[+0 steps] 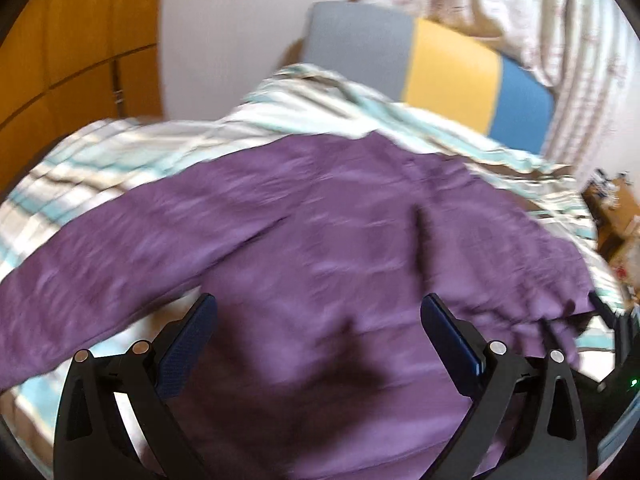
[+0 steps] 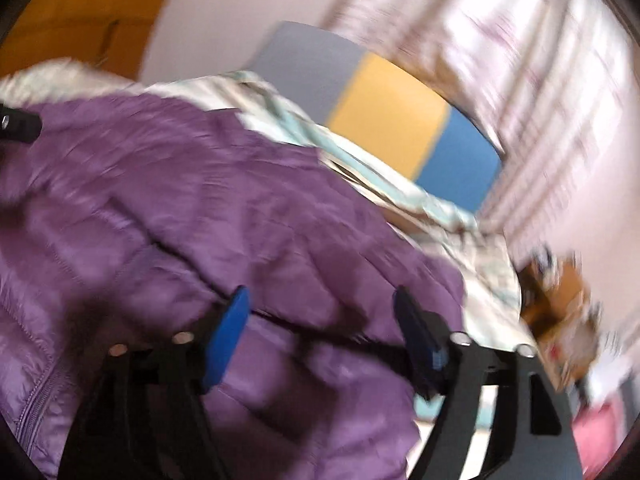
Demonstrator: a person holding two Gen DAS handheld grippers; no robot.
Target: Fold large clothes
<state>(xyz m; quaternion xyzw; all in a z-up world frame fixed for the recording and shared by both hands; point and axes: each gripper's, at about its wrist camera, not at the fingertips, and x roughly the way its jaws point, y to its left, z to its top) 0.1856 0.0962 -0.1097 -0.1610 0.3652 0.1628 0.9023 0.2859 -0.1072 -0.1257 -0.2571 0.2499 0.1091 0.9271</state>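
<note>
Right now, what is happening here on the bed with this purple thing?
A person holding a claw in each hand is working on a purple quilted puffer jacket spread over a striped bed cover. Both the left claw and the right claw are open above the jacket, gripping nothing. The jacket looks unfolded, one sleeve stretched out sideways. Both views are blurred.

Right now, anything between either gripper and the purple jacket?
Nothing visible. The left gripper is open directly over the purple jacket, which lies spread on the striped bedding. The right gripper is also open over it; only jacket fabric shows between the fingers.
</note>
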